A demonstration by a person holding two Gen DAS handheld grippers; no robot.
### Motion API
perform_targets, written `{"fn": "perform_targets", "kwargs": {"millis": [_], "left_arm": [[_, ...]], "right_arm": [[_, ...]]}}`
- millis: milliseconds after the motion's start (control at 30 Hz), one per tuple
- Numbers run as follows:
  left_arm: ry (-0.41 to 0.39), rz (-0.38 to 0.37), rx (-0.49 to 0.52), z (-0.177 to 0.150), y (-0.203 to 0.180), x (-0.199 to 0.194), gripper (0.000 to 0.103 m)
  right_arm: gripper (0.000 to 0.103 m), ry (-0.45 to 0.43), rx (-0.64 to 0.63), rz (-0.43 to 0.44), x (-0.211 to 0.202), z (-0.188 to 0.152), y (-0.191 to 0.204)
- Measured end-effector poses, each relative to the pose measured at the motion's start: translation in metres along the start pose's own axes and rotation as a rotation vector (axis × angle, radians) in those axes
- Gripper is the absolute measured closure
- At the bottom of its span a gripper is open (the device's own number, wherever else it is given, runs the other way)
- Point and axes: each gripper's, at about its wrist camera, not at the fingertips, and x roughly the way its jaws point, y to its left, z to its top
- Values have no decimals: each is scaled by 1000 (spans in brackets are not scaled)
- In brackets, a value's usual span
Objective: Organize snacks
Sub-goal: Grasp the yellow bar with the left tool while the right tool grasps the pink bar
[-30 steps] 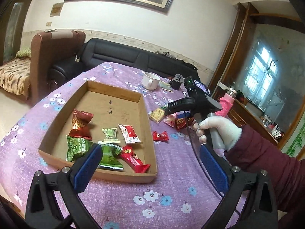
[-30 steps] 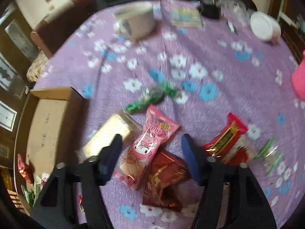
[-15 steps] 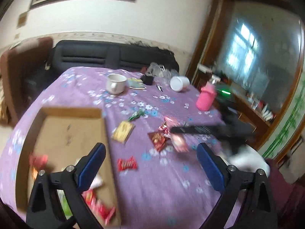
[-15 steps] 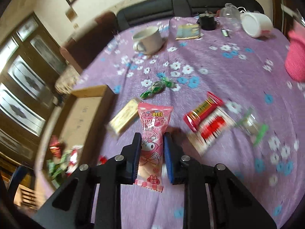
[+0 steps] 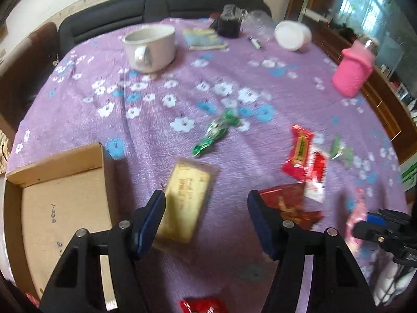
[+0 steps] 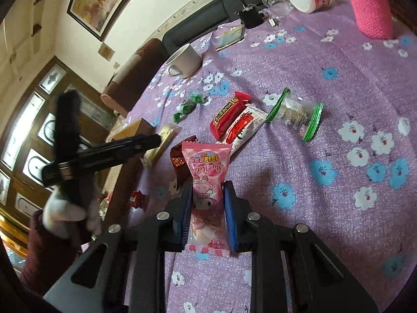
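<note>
My right gripper (image 6: 208, 195) is shut on a pink snack packet (image 6: 207, 182) and holds it above the purple flowered tablecloth. My left gripper (image 5: 206, 208) is open and empty, low over the table, with a yellow wafer packet (image 5: 186, 198) just inside its left finger and a dark red packet (image 5: 286, 203) by its right finger. The cardboard tray (image 5: 60, 200) lies to the left. Loose on the cloth are a green candy (image 5: 216, 133), red packets (image 5: 302, 154) and a clear green-edged packet (image 6: 294, 112).
A white mug (image 5: 151, 47), a tipped white cup (image 5: 293, 35), a pink knitted bottle cover (image 5: 354, 73), a dark pouch (image 5: 230, 23) and a small booklet (image 5: 204, 39) stand at the far side. A small red candy (image 5: 203, 305) lies near the front edge.
My left gripper has swung right from over the tray and dropped toward the loose snacks. My right gripper has closed on the pink packet and lifted it back from the pile.
</note>
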Motion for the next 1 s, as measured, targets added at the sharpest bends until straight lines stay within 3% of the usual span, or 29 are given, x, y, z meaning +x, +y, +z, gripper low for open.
{"fn": "perform_targets", "kwargs": {"millis": [133,200,367,433,567,667,700,733,867,1000], "left_arm": [[54,74,56,0,-11,16,41],[51,57,81,-3,-19,11,70],[39,55,77,-17,-29,2,70],[23,37,56,-24,-27,-4,70],[-31,-4,23,-41,-24,-30,70],[-75,-48,-12,-54,-16,-52,70],[-89,-57,-24,-56,-14,-59,70],[-107,-67,-43,-61,-7,-70,70],[-161,-73,-108,-77,27,-103,70],[-188,-19,-196,-95,79,-116,70]], "right_arm": [[78,39,0,-6,8,-3,-1],[78,54,-6,-24,12,-5,0],[73,71,-40,-69,18,-11,3],[64,70,-57,-66,18,-11,7],[57,65,-158,-123,22,-17,22],[59,62,-284,-228,29,-26,39],[75,62,-314,-277,31,-28,44],[78,62,-327,-309,30,-30,46],[79,58,-312,-289,19,-34,48],[79,3,-299,-205,-14,-33,71]]}}
